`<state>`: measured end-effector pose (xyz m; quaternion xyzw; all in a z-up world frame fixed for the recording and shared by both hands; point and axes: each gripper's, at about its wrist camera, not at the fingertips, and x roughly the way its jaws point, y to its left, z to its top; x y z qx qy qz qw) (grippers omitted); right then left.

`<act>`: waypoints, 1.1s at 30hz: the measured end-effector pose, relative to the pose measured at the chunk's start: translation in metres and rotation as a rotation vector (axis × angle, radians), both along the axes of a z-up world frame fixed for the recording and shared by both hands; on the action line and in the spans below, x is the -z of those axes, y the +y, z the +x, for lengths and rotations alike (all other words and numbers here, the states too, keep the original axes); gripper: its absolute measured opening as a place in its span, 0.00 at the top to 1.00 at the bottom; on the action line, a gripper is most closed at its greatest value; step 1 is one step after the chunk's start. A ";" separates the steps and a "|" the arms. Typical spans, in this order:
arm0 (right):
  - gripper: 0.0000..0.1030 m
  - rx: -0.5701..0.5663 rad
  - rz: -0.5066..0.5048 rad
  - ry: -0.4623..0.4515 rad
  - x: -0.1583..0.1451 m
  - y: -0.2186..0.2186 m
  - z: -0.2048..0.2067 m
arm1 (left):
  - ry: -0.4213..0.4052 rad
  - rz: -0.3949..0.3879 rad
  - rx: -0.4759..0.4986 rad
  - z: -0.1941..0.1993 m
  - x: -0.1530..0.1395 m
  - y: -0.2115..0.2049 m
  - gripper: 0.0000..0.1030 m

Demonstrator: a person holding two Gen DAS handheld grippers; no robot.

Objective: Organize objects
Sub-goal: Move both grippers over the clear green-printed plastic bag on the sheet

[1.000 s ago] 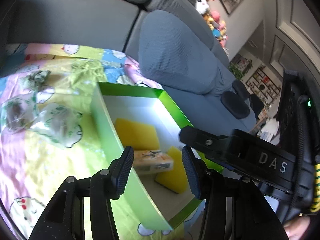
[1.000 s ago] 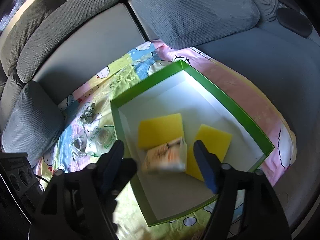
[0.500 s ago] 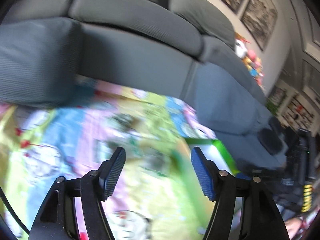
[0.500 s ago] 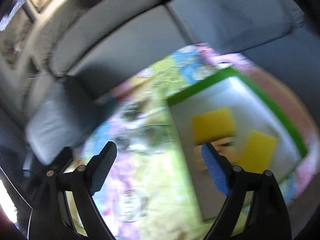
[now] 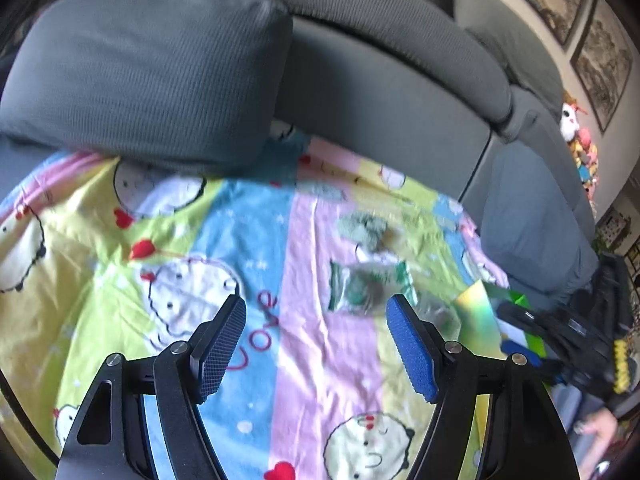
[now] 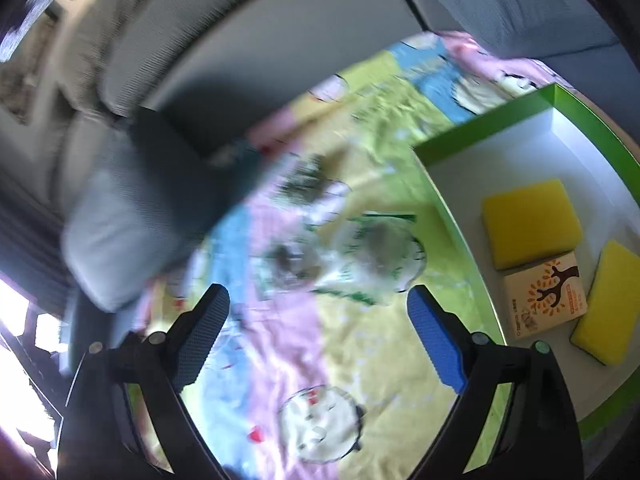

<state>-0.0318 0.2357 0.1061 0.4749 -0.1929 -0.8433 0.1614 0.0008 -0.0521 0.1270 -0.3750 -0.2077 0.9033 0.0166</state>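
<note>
A green-walled white box [image 6: 484,128] lies at the right on a colourful cartoon sheet [image 6: 360,360]. It holds two yellow sponges [image 6: 528,220] [image 6: 608,304] and a small tan carton [image 6: 544,296]. Several clear plastic packets [image 6: 372,256] lie on the sheet left of the box; they also show in the left wrist view [image 5: 368,284]. My right gripper [image 6: 320,336] is open and empty above the sheet, just short of the packets. My left gripper [image 5: 316,344] is open and empty, with the packets just beyond it. The box corner [image 5: 476,304] shows at its right.
A grey sofa back [image 5: 400,88] and a grey cushion [image 5: 148,76] border the sheet at the far side. Another cushion [image 6: 132,216] lies at the left in the right wrist view. The other gripper [image 5: 560,340] shows at the right edge.
Both grippers have swung left, away from the box and toward the packets on the sheet. The carton, between the jaws a second ago, lies in the box. Both grippers stay open.
</note>
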 end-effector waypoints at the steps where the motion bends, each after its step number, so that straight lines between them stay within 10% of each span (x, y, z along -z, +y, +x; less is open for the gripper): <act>1: 0.14 0.012 0.030 -0.009 0.005 -0.004 -0.006 | -0.008 0.000 0.000 0.001 0.001 0.001 0.29; 22: 0.47 -0.015 0.288 -0.087 0.060 -0.046 -0.058 | -0.063 -0.001 0.026 -0.001 0.008 0.002 0.29; 33: 0.49 -0.239 0.167 -0.158 0.060 -0.066 -0.006 | -0.065 0.024 0.009 0.001 0.008 -0.001 0.29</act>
